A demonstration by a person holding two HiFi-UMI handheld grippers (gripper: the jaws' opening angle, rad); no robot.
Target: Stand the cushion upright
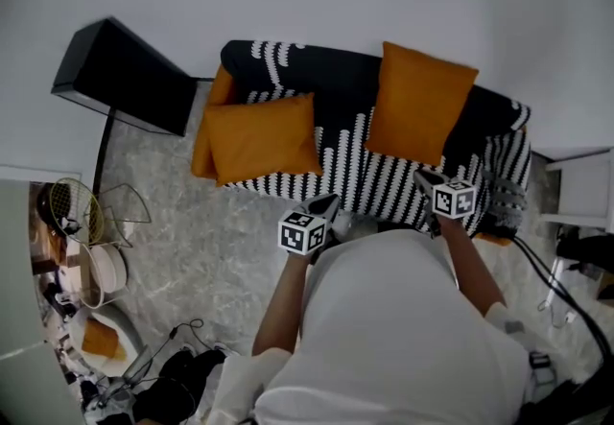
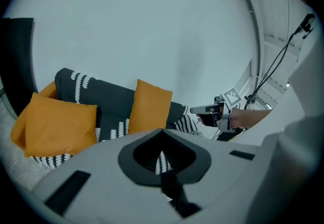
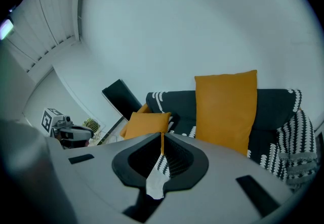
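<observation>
The tall orange square fabric cushion [image 1: 419, 102] stands up on the right half of the black sofa with the black-and-white striped cover [image 1: 374, 174]. Its back leans on the sofa's backrest, and that is likely why it does not tip over. So the job looks done, or very nearly. The left tool [image 1: 328, 203] and the right tool [image 1: 423, 180] both hang just in front of the sofa's front edge, apart from every cushion. Each tool's jaws are pressed together with nothing between them, which fits a job with nothing left to hold. A second orange fabric cushion [image 1: 261, 137] sits at the left end of the seat, tipped back against a third orange cushion [image 1: 204, 150] by the armrest. It looks less straight than the tall one. If it needs fixing too, the left tool is the nearer one. Bare striped seat shows between the two front cushions, so a tool could come in there without bumping either. The black box-shaped side table [image 1: 125, 76] stands close to the sofa's left end and leaves little room on that side. The grey marbled floor [image 1: 192, 231] in front of the sofa gives room to step back.
</observation>
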